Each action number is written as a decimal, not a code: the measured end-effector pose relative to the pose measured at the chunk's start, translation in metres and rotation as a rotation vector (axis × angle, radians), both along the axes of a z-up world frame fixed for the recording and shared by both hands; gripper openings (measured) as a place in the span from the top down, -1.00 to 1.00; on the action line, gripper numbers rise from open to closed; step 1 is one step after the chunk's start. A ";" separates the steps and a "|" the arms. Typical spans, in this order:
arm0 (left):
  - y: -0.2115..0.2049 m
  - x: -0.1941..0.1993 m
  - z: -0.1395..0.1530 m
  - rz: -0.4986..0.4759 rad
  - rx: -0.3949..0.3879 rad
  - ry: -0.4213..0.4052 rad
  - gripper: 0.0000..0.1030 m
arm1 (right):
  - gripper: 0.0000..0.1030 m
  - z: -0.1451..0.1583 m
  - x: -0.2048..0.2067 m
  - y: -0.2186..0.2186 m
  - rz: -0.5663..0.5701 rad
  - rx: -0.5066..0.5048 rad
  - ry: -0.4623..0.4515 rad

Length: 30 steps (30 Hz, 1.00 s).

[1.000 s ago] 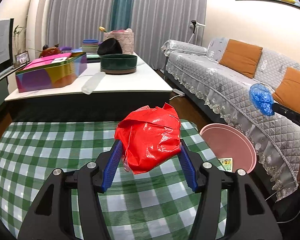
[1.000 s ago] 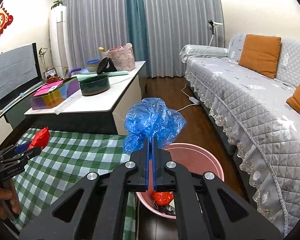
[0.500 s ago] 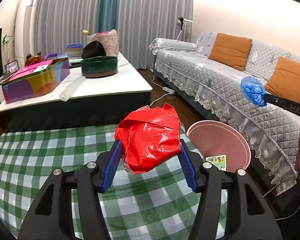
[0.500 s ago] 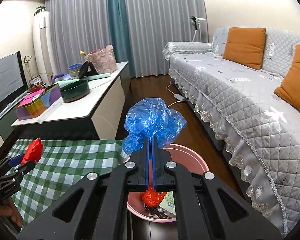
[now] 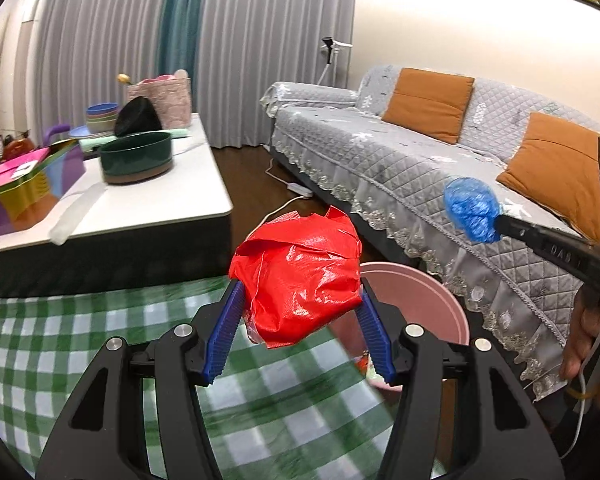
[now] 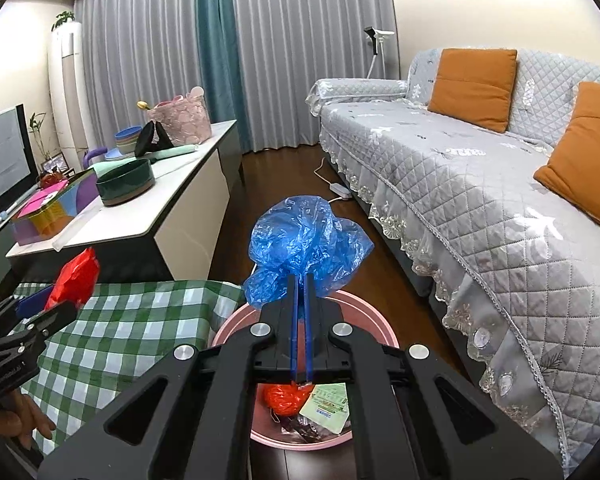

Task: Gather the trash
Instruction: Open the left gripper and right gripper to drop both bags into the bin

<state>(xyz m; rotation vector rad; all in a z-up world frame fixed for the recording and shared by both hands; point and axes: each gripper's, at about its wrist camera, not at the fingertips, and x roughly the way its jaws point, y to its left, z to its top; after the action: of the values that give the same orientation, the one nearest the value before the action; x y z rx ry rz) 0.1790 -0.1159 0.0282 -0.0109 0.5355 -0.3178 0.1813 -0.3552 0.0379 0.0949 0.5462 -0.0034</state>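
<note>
- Two pieces of trash are in the air, each pinched in its own hand-held gripper: a crumpled red wrapper (image 5: 300, 280) and a scrunched blue plastic bag (image 6: 304, 248).
- Right hand-held gripper (image 6: 300, 292) has its jaws nearly together on the blue bag, which hangs directly above the pink bin (image 6: 380, 330).
- Left hand-held gripper (image 5: 298, 312) clamps the red wrapper at a middling width, above the edge of the green checked cloth (image 5: 100, 340), just short of the bin's rim.
- Inside the bin lie a red scrap (image 6: 284, 398) and a printed paper packet (image 6: 328, 402), so disposal seems well under way.
- Step in hand, as I judge it: carrying to the bin. Next, the right jaws should part to drop the bag; the left needs to travel a little further over the opening before letting go.
</note>
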 end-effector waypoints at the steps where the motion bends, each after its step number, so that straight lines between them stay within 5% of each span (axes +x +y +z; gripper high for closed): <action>1: -0.005 0.004 0.000 -0.011 -0.003 0.001 -0.08 | 0.95 -0.001 0.001 -0.001 -0.002 0.000 0.003; 18: -0.070 0.045 -0.007 -0.131 0.025 0.029 -0.09 | 0.94 -0.021 0.022 -0.028 -0.050 0.036 0.057; 21: -0.078 0.049 -0.008 -0.162 0.023 0.031 -0.13 | 0.74 -0.025 0.026 -0.032 -0.067 0.042 0.084; 23: -0.082 0.050 -0.009 -0.168 0.040 0.026 -0.42 | -0.31 -0.029 0.028 -0.034 -0.086 0.043 0.101; 24: -0.081 0.049 -0.008 -0.155 0.046 0.022 -0.50 | -0.45 -0.030 0.027 -0.037 -0.108 0.045 0.100; 30: -0.061 0.043 -0.002 -0.114 0.006 0.031 -0.50 | -0.60 -0.029 0.024 -0.042 -0.132 0.051 0.093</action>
<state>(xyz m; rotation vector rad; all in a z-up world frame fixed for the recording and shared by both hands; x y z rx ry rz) 0.2219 -0.1770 0.0264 0.0212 0.5690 -0.4282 0.2055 -0.3974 0.0087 0.1816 0.6326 -0.1233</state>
